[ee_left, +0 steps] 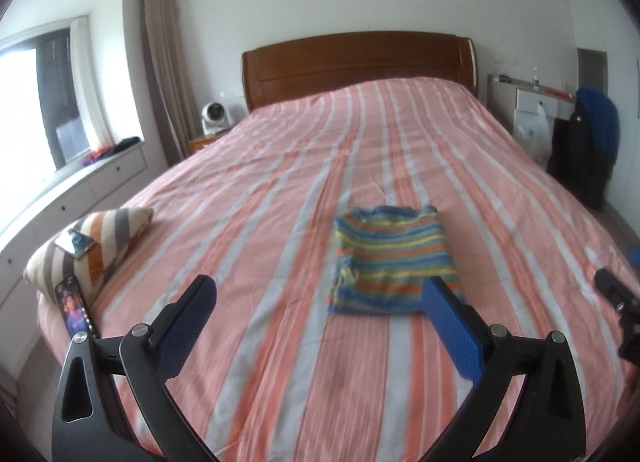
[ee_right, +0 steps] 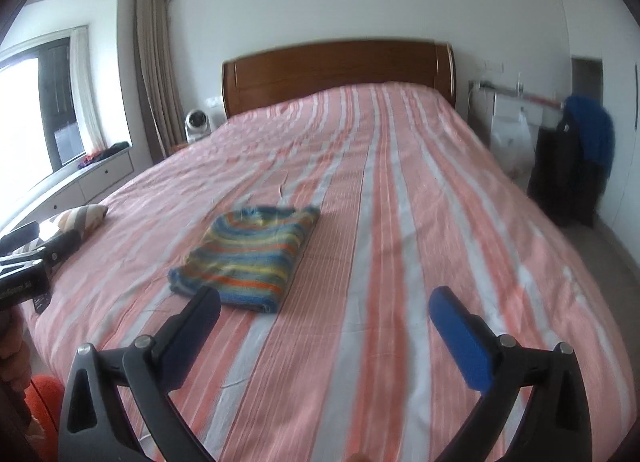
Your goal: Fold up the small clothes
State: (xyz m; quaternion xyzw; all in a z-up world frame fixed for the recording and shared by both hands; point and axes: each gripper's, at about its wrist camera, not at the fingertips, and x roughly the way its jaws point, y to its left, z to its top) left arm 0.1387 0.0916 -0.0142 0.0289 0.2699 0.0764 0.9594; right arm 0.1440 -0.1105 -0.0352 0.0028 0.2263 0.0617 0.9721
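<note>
A small striped garment [ee_left: 394,260] in blue, yellow and orange lies folded into a rectangle on the pink striped bed [ee_left: 280,182]. It also shows in the right wrist view [ee_right: 248,258], left of centre. My left gripper [ee_left: 320,294] is open and empty, held above the bed just short of the garment's near edge. My right gripper [ee_right: 326,304] is open and empty, to the right of the garment and a little nearer the bed's foot. The right gripper's body shows at the right edge of the left wrist view [ee_left: 618,302].
A striped pillow [ee_left: 92,250] with a phone [ee_left: 76,242] on it lies at the bed's left edge; another phone [ee_left: 76,310] leans beside it. A wooden headboard [ee_left: 360,62] stands at the far end. Dark and blue clothes [ee_left: 588,142] hang at the right.
</note>
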